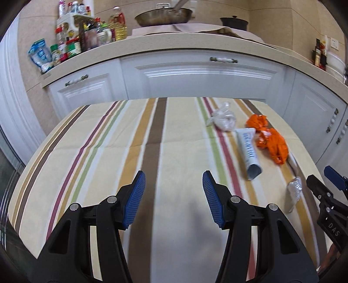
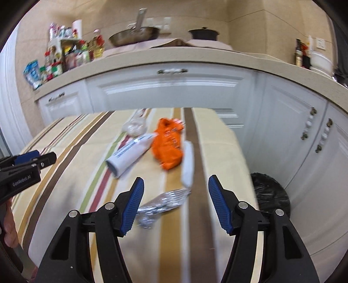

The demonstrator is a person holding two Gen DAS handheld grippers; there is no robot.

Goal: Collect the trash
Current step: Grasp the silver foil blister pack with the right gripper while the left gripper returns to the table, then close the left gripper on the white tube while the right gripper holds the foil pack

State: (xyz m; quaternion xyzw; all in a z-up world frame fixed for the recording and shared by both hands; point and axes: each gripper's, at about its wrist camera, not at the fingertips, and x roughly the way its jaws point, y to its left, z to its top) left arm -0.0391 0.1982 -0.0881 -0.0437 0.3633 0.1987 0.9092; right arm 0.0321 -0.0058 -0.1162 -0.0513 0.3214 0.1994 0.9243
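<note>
The left gripper [image 1: 174, 196] hovers over the striped tablecloth [image 1: 104, 152] with its blue pads standing apart and nothing between them, only bare cloth showing in the gap. The right gripper [image 2: 176, 200] is likewise parted and grips nothing; a crumpled silver foil wrapper [image 2: 162, 203] lies on the cloth under it, closer to its left pad, though the blur does not let me tell whether that pad touches it. No earlier view is at hand, so all that can be said of the tongs is that both stand about half wide and empty. The trash sits in a loose cluster on the table: in the left wrist view it lies toward two o'clock from the left gripper, and in the right wrist view it spreads from eleven to twelve o'clock ahead of the right gripper. A white squeeze tube [image 2: 130, 153] lies slantwise, touching or just beside an orange crumpled bag [image 2: 167, 148] at its three o'clock side. A clear crumpled plastic bag [image 2: 134, 127] sits behind the tube, at about twelve o'clock from it. A white oblong packet [image 2: 188, 162] lies just beside the orange bag on its far side. A black-lined trash bin [image 2: 269, 196] stands on the floor off the table's edge, at three o'clock from the right gripper. White cabinets [image 1: 195, 78] and a counter with a pan [image 1: 163, 15] run behind.
</note>
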